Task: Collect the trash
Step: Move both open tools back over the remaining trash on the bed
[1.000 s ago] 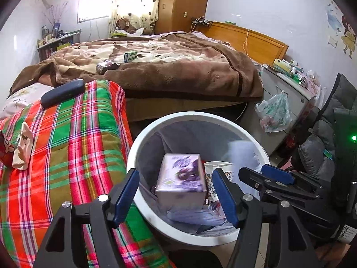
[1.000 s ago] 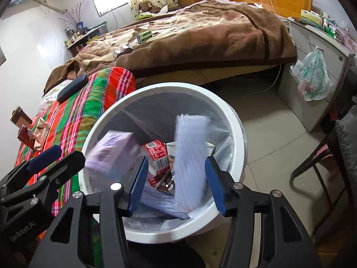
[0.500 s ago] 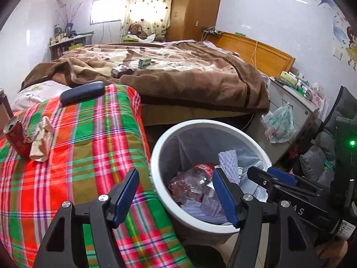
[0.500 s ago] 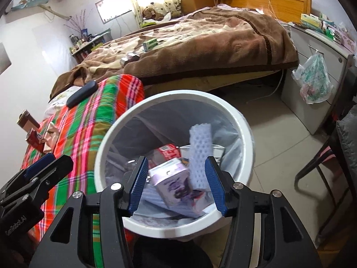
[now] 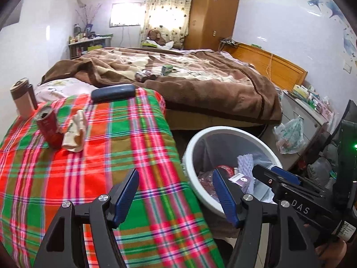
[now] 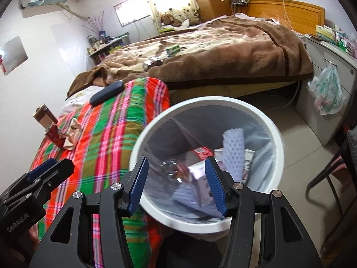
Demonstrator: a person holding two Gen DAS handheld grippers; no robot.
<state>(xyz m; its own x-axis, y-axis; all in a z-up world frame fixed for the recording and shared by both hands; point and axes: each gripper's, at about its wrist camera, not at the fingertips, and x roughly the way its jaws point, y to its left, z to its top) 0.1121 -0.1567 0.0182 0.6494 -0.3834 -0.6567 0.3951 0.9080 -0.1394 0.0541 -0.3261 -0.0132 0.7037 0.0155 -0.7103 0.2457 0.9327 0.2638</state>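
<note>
While both sets of jaws stand released with nothing between them, the left gripper (image 5: pixel 175 195) hangs over the plaid surface (image 5: pixel 100 167) edge and the right gripper (image 6: pixel 176 184) over the white bin (image 6: pixel 263 120). Bin holds foam sleeve (image 6: pixel 233 147), purple carton (image 5: pixel 242 179), crushed bottle. On the plaid: red can (image 5: pixel 49 129) upright, touching a crumpled wrapper (image 5: pixel 74 131); dark case (image 5: pixel 112 92) farther back.
</note>
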